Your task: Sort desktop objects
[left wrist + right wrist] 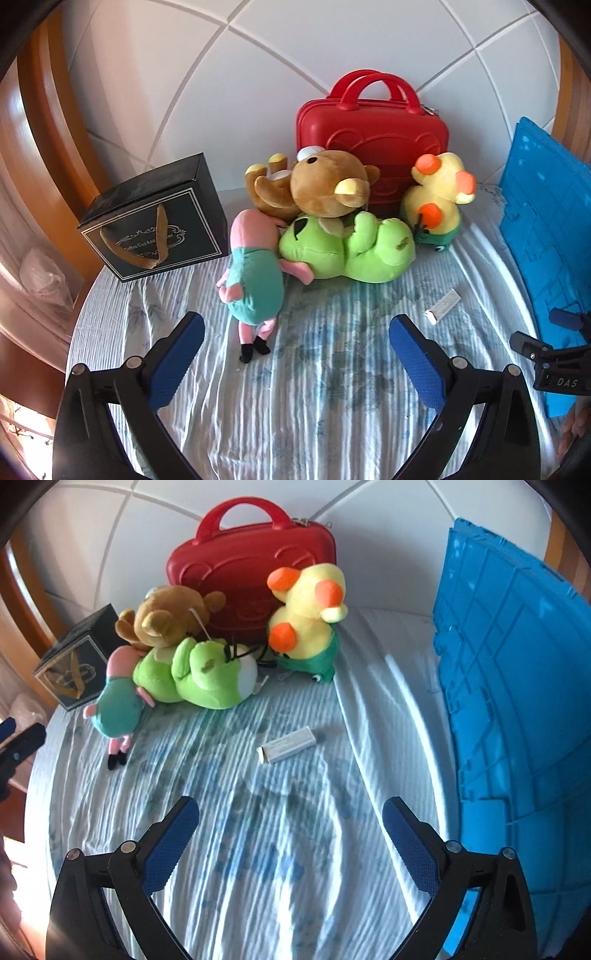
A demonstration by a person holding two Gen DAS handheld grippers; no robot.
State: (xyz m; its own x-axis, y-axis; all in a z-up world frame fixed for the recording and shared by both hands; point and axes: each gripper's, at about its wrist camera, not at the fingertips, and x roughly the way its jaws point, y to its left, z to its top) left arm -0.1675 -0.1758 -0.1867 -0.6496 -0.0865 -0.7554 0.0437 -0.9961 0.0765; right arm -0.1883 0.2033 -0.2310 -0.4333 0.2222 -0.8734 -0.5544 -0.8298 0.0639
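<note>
My left gripper [295,332] stands wide, holding nothing; the pig plush [253,273] lies just ahead, nearer its left finger. My right gripper [290,816] is also wide and empty; the small white box [288,749] lies ahead, between its fingers' lines. Beyond: green frog plush [195,675], brown bear plush [325,184], yellow duck plush [310,609], red case [373,136], black gift bag [155,221]. Blue crate [517,683] to the right.
</note>
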